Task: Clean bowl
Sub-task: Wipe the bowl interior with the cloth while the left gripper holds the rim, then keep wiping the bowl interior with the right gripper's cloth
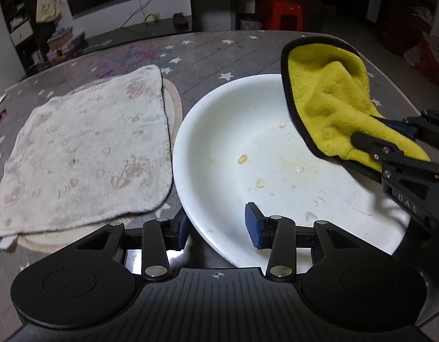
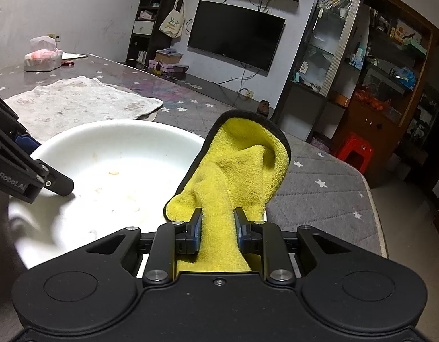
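A wide white bowl (image 1: 265,154) with brownish stains inside sits on the grey star-print table; it also shows in the right wrist view (image 2: 114,154). My left gripper (image 1: 216,223) is open, one finger outside and one inside the bowl's near rim. My right gripper (image 2: 218,223) is shut on a yellow cloth (image 2: 242,165) with a black edge, held over the bowl's right rim. In the left wrist view the yellow cloth (image 1: 330,99) hangs over the bowl's right side from the right gripper (image 1: 390,139).
A pale patterned towel (image 1: 85,154) lies flat on a round mat left of the bowl. A tissue pack (image 2: 43,57) sits at the table's far left. The table's edge (image 2: 376,219) runs along the right. A red stool (image 2: 353,149) stands on the floor beyond.
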Motion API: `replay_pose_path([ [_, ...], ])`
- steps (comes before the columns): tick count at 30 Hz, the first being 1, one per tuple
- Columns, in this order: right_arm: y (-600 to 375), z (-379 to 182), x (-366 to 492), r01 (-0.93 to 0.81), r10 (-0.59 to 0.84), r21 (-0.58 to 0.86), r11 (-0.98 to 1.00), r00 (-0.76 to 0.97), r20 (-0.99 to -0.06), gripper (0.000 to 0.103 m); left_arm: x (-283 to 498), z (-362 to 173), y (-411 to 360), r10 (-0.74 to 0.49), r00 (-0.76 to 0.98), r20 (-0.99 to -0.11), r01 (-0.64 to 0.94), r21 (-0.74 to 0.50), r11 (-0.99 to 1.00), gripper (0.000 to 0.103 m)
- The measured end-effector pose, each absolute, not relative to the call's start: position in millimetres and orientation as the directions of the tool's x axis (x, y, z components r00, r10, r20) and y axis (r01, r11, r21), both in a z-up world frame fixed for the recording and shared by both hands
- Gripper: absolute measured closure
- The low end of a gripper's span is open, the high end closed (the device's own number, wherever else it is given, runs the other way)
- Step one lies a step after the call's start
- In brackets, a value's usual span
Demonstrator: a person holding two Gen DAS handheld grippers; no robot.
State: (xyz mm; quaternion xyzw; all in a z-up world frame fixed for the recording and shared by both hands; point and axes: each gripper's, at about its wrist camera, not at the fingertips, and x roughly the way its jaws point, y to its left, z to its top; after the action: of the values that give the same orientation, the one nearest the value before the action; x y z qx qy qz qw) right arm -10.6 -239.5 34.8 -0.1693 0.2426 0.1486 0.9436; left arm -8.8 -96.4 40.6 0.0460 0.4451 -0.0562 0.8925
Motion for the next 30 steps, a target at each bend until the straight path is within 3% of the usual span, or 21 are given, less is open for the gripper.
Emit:
replay_pose_path([
  [8,-238.6,36.2,-29.1,-0.366,0.213,-0.224,0.903,0.836,-0.506,0.079,-19.0,41.4,-97.9,-0.1,0.572,-0.814,0.11,-0.045,0.993,0.058],
  [15,-238.4,41.0,-47.9,-0.383,0.241,-0.191,0.904,0.824,-0.513,0.079,-26.9,44.9,-95.2,-0.13,0.564,-0.815,0.109,-0.082,0.991,0.065],
  [30,-226.8,51.3,-100.0,-0.472,0.336,-0.148,0.869,0.783,-0.524,0.08,-23.0,50.1,-73.9,-0.197,0.504,-0.841,0.233,-0.087,0.969,0.069],
])
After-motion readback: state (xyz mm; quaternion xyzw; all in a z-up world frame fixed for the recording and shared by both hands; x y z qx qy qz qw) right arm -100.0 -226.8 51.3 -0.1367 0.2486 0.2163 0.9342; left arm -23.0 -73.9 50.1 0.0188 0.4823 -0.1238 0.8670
